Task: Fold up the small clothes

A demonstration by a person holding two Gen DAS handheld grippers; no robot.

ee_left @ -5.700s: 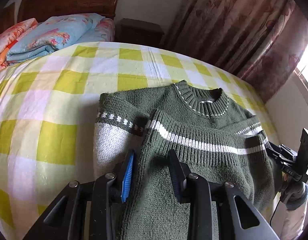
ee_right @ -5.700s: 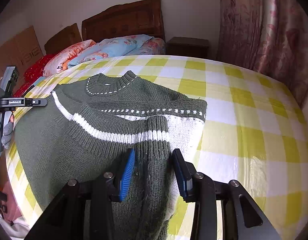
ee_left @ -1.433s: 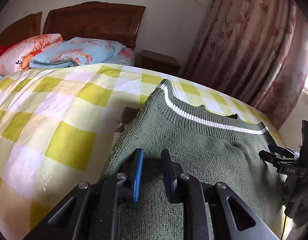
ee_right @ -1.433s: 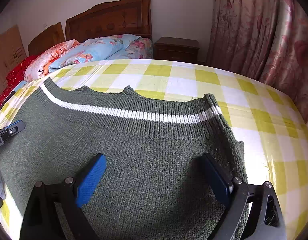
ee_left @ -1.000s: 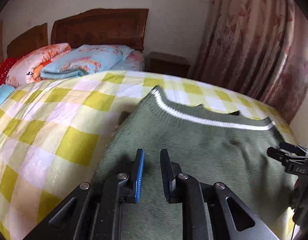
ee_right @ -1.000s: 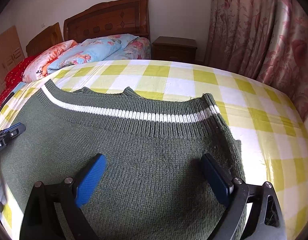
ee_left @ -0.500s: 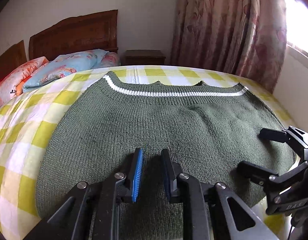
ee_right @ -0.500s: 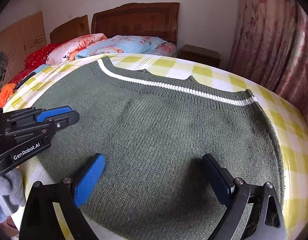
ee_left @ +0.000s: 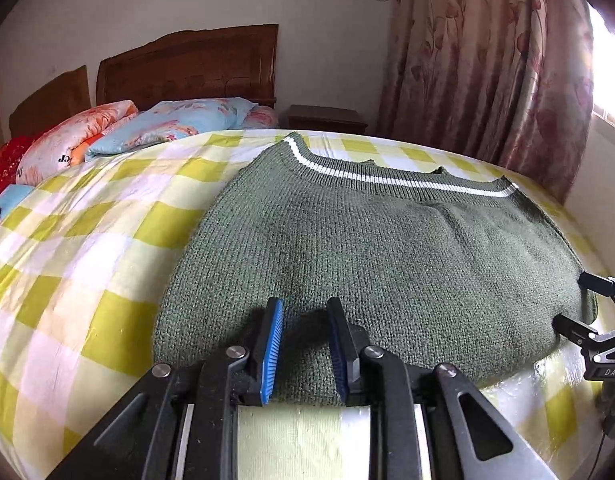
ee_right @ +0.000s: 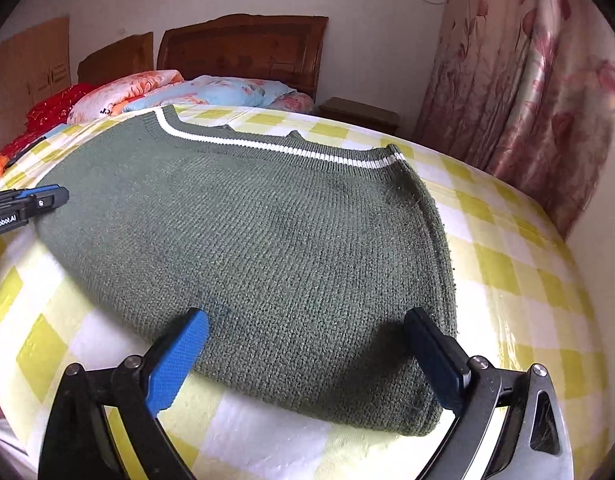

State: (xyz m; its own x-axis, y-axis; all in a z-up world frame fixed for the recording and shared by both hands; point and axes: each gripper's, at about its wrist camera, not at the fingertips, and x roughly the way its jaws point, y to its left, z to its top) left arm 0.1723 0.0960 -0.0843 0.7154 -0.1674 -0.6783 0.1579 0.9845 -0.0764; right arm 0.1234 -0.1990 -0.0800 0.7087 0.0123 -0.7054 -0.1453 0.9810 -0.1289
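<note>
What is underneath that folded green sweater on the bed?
The green sweater lies on a yellow-and-white checked bedsheet, which shows all around it. Small dark bits of knit poke out past its striped hem; what they are stays covered.

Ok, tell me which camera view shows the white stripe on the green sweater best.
The right wrist view: the white stripe runs unbroken across the far hem of the green sweater, large and sharp. The left wrist view shows the same stripe whole too, but smaller, and it bends more toward the right end.
</note>
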